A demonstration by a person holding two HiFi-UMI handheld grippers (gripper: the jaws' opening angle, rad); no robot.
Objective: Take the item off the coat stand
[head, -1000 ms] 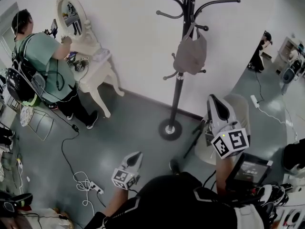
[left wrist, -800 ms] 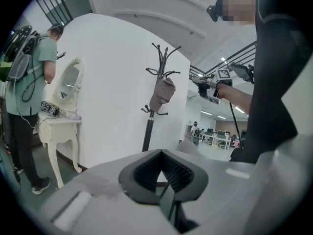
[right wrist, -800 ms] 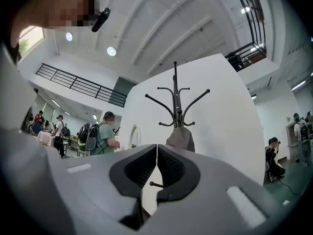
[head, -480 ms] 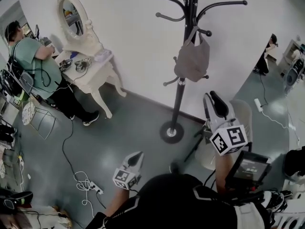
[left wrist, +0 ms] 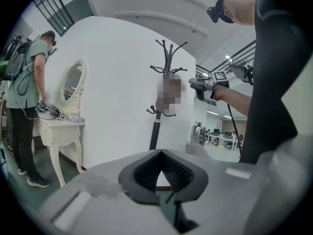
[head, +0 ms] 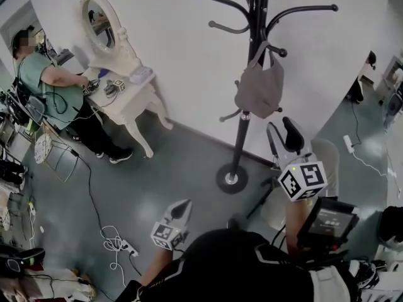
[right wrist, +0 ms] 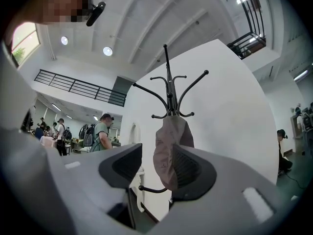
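Note:
A black coat stand (head: 250,74) rises in front of the white wall, its round base (head: 232,178) on the grey floor. A grey bag (head: 259,87) hangs by its straps from one of the hooks. My right gripper (head: 281,132) is raised just right of the pole and below the bag, and its jaws are opening. In the right gripper view the bag (right wrist: 167,148) shows through the gap, still at a distance, with nothing between the pads. My left gripper (head: 182,206) is held low over the floor, shut and empty; its view shows the stand (left wrist: 157,126) ahead.
A white dressing table (head: 135,99) with an oval mirror stands against the wall at left, and a person in a green shirt (head: 47,83) works at it. Cables and a power strip (head: 118,242) lie on the floor. A beige seat (head: 320,162) is beneath my right gripper.
The right gripper's jaws have gone from shut to apart, and it has edged up toward the bag. The left gripper has stayed put.

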